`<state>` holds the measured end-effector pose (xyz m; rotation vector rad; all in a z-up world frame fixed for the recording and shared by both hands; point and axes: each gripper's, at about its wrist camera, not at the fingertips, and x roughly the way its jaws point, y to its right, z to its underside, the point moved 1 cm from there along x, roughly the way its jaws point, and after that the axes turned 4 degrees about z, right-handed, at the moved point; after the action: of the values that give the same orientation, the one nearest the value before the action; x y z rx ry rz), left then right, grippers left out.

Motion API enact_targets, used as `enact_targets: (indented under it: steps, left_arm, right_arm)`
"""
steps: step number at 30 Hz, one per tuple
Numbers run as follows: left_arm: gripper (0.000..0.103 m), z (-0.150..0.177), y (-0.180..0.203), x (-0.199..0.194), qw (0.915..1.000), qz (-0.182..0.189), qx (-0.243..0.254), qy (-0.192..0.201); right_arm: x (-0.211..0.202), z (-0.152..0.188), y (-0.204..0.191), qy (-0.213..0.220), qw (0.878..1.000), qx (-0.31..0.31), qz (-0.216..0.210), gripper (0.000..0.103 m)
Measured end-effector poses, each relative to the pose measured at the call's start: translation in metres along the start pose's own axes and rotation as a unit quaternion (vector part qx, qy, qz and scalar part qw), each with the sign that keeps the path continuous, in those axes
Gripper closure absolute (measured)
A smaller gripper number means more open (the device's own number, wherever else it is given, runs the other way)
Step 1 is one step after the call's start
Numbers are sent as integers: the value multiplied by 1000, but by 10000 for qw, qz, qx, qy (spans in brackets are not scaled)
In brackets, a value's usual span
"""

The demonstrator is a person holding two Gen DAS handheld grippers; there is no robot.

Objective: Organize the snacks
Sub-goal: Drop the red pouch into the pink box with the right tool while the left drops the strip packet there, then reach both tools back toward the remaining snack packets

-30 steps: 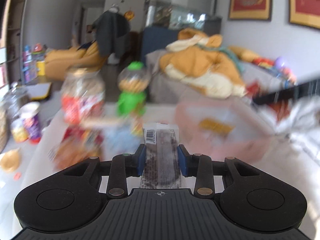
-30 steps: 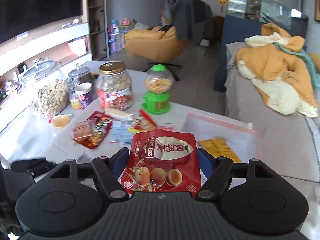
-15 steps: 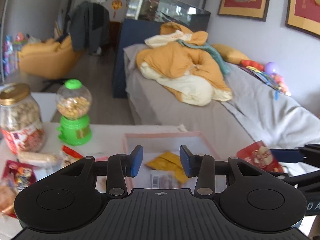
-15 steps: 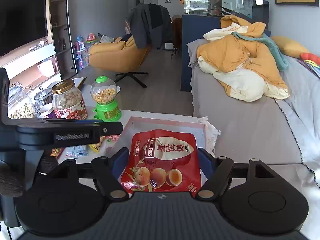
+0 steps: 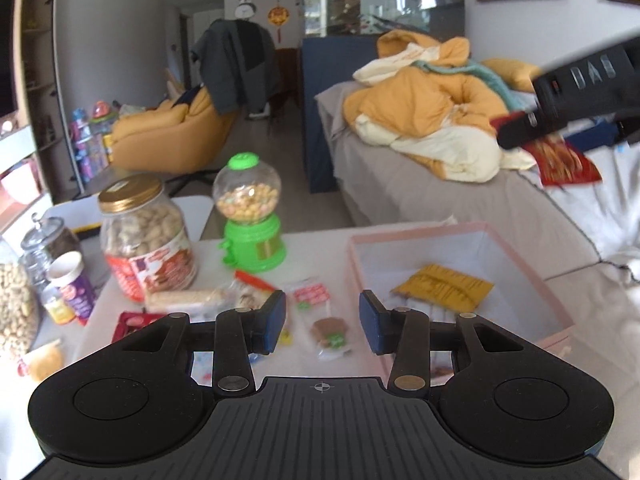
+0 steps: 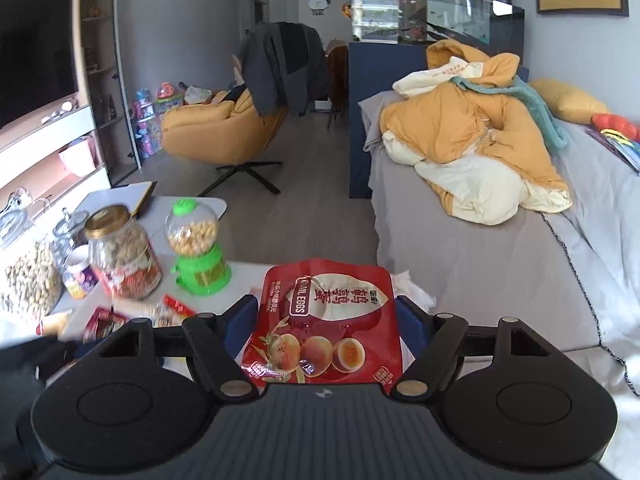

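My left gripper hangs open and empty above small loose snack packets on the white table. To its right stands a pink box with a yellow packet inside. My right gripper is shut on a red quail-egg pouch, both pads pressing on its sides. In the left wrist view that pouch hangs high at the right, above and beyond the box.
A peanut jar, a green candy dispenser, a wrapped wafer bar and smaller jars crowd the table's left side. A grey bed with an orange quilt lies behind the box.
My left gripper let go of a dark wrapped bar over the pink box, then swung back left above the loose packets. My right gripper carried the red pouch up and to the right.
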<state>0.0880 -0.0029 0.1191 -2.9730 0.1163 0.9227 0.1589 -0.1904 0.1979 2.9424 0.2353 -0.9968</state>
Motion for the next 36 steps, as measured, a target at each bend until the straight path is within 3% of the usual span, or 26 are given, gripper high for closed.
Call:
enact_targets:
  steps: [3,6,10,14,26,31,36]
  left_arm:
    - [58,8,-10,3,9998,-21,-19,-199]
    - [58,18,-26,5,9996,-149,-82,-240]
    - [58,31,-45,13,9987,-338,-222,-298]
    - [58,48,-60,16,9979,-611,-94,-205]
    - [58,64,-133,31,9955,-899,-303,-56]
    - [58,69,-148,43,9935,-1120,-202,-5]
    - [57,78,-151,49,9938,-1105,-129,9]
  right_arm:
    - [26,-12,1,-461,9985,68,-285,24]
    - [48,-2,-1,-905,9954,218,-238,23]
    - [66,22,-14,-1150,9932,116,-107,23]
    - [75,44,-37,-1234,9921,-88,-226,23]
    - [111,84,-139,-1345,9829,-894,-885,21]
    - [122,86,-158,-1194,9839,-1206,-563,19]
    - [122,81,-158,-951,9853,-1380,-332,19]
